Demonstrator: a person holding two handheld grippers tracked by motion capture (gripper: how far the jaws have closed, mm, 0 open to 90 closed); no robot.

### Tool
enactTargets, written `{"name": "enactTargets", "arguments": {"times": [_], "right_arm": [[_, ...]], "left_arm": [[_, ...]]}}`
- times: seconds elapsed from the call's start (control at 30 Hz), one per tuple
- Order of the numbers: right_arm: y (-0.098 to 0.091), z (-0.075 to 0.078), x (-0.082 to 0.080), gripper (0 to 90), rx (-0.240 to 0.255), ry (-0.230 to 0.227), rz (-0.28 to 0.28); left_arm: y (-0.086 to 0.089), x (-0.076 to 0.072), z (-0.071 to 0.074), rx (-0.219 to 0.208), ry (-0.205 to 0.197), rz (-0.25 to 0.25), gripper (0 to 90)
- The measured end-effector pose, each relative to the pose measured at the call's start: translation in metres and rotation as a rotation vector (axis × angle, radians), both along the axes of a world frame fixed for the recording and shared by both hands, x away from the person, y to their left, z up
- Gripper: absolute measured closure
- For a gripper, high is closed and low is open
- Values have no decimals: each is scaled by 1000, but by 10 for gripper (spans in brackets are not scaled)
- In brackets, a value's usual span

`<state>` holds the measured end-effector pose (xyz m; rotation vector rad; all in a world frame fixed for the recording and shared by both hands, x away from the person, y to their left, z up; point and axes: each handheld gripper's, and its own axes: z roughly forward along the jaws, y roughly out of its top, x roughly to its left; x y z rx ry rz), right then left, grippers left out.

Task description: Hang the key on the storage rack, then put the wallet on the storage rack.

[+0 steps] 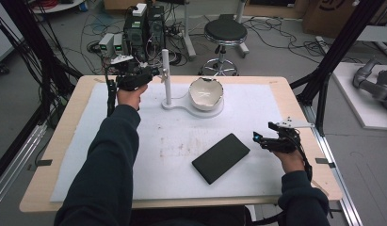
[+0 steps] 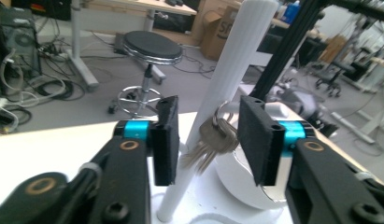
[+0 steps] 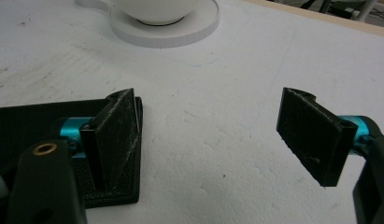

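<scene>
A bunch of silver keys (image 2: 213, 139) hangs on a ring against a white upright post (image 2: 236, 60). My left gripper (image 2: 208, 135) stands open around them, one pad on each side and neither pressing on them. From above, the left gripper (image 1: 158, 71) sits at the post (image 1: 165, 75), which rises from a white base (image 1: 181, 107) carrying a white bowl (image 1: 206, 92). A black flat case (image 1: 221, 157) lies on the white mat. My right gripper (image 1: 262, 137) rests open just right of the case (image 3: 21, 121), and nothing is between the right gripper's (image 3: 213, 135) fingers.
A white foam mat (image 1: 134, 188) covers the wooden table (image 1: 64, 136). Behind the table stand a round stool (image 1: 224, 33), computer towers (image 1: 144, 26) and loose cables. Black frame struts (image 1: 332, 52) rise at the right edge.
</scene>
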<state>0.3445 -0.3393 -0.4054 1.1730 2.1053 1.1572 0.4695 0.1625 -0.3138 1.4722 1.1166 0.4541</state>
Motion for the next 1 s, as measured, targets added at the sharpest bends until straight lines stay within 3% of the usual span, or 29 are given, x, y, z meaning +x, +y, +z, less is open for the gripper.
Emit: {"name": "enactTargets", "arguments": {"times": [0.07,0.23,0.37,0.47,0.7,1.0], "right_arm": [[0,0,0,208,1,2,0],[2,-1,2,208,-7,10,-2],[3,-3,3,208,-16,11,-2],[4,-4,5,208,-19,23,0],[7,-3,3,208,-19,35,15],[9,-5,4,208,-9,52,40]], "left_arm": [[3,-6,-5,-20,-12,-16,559],[12,-24,-15,-12,-30,-26,353],[17,-41,-25,27,-46,-63,199],[20,-54,-34,90,-65,-83,199],[25,-65,-45,76,-49,-95,199],[21,-85,-46,76,-86,-151,199]]}}
